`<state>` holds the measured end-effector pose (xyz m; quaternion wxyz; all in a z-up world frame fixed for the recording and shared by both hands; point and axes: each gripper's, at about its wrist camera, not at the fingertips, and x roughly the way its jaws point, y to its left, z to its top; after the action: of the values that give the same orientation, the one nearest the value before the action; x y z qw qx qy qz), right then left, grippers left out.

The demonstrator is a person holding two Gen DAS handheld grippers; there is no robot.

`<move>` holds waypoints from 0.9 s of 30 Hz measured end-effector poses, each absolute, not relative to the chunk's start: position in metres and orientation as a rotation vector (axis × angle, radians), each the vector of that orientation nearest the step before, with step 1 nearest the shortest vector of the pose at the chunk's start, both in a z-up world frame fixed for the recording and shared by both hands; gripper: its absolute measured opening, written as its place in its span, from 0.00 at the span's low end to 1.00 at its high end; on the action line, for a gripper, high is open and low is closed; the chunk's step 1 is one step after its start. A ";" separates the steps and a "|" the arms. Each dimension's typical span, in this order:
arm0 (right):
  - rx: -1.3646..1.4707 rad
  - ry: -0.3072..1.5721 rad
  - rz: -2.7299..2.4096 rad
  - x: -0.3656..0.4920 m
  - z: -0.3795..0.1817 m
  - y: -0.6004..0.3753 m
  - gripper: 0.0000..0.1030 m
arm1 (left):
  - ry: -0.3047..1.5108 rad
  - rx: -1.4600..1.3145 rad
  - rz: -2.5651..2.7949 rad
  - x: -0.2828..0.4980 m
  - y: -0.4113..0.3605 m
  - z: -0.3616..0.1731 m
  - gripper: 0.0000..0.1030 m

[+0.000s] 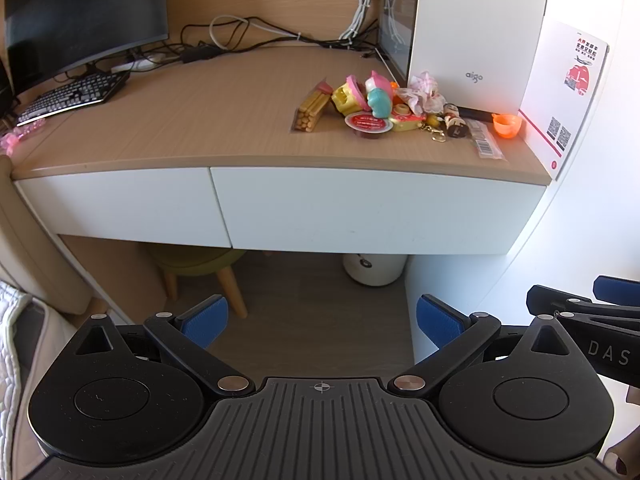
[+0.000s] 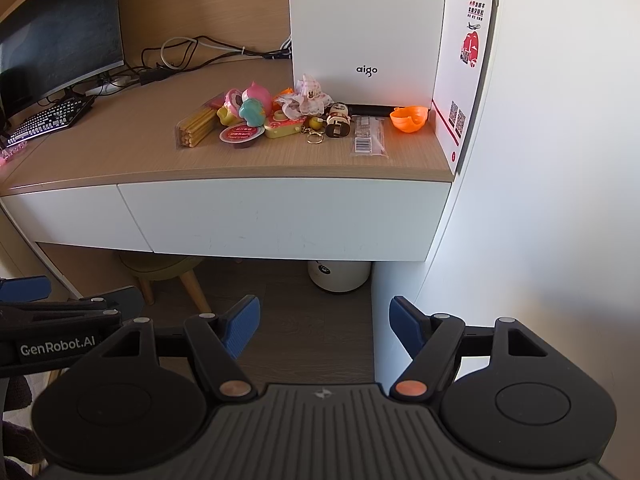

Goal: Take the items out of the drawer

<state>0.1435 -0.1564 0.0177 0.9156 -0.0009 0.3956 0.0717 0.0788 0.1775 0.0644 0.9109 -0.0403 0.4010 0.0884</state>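
In front of the wooden desk, both grippers hang low over the grey wood-look floor, well back from the furniture. The left gripper has its blue-padded fingers spread wide, nothing between them; the right gripper is likewise spread wide and empty. The two tools sit side by side, close together. The wide white right-hand drawer front is flush with the narrower white left-hand drawer front, both closed, with only a thin vertical seam between them; no handle shows. On the desktop above the right drawer lies a heap of small items: a clear pack of yellow biscuit sticks, a round red-lidded sauce cup, pink and teal plastic toys, a small brown-and-white figurine with a key ring, a clear barcoded wrapper and an orange plastic cup. These lie near the front edge but clear of it. Behind stands a white computer case; a white printed card leans at the desk's right end, touching the white wall. Under the desk there is open space between a green stool with wooden legs and a white round bin.
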 end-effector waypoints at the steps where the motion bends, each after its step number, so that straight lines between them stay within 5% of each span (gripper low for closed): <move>1: -0.002 0.814 0.147 0.144 0.018 -0.157 0.70 | 0.827 -0.083 0.182 0.078 0.178 0.064 1.00; 27: -0.001 0.817 0.148 0.142 0.016 -0.156 0.70 | 0.832 -0.096 0.206 0.079 0.176 0.062 1.00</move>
<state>0.1423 -0.1564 0.0163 0.9151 -0.0007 0.3967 0.0721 0.0785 0.1757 0.0623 0.9084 -0.0464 0.4033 0.0999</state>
